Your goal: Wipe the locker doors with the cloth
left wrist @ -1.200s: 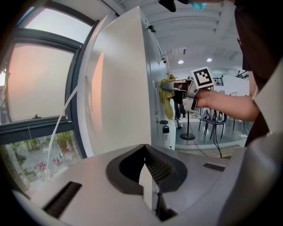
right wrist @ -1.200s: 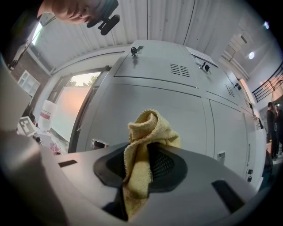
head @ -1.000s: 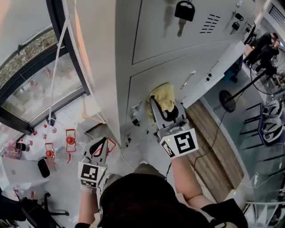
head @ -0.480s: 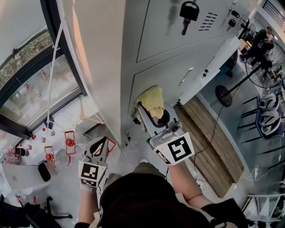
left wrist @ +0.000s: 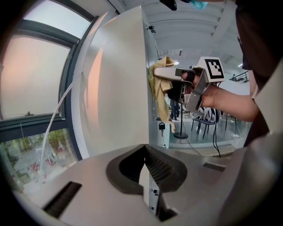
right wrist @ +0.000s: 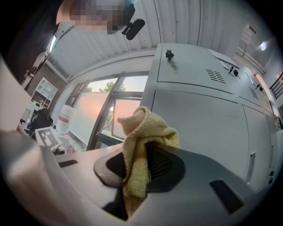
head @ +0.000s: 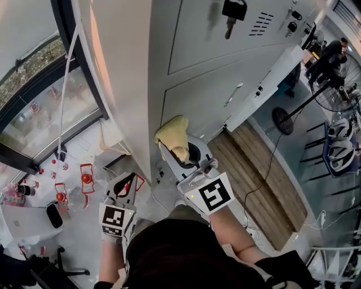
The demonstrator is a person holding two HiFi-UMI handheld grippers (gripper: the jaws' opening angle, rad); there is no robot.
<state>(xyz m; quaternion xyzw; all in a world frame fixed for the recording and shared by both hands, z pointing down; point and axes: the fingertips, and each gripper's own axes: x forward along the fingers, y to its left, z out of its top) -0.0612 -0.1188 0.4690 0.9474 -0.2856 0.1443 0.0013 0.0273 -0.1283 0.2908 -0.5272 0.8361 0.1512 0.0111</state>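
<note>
A yellow cloth is bunched between the jaws of my right gripper, which is shut on it. In the head view the cloth sits at the left edge of the lower grey locker door, by the cabinet's corner. In the right gripper view the cloth stands up in front of the lockers. The left gripper view shows the cloth against the locker front. My left gripper hangs low beside the cabinet's side, shut with nothing in it.
A key hangs in the upper door. A window and a white cable are at the left, with red items on the floor below. A fan stand, chairs and a wooden floor strip lie to the right.
My right gripper has slid the cloth leftward and down across the lower door to its left edge. The left gripper has stayed where it was.
</note>
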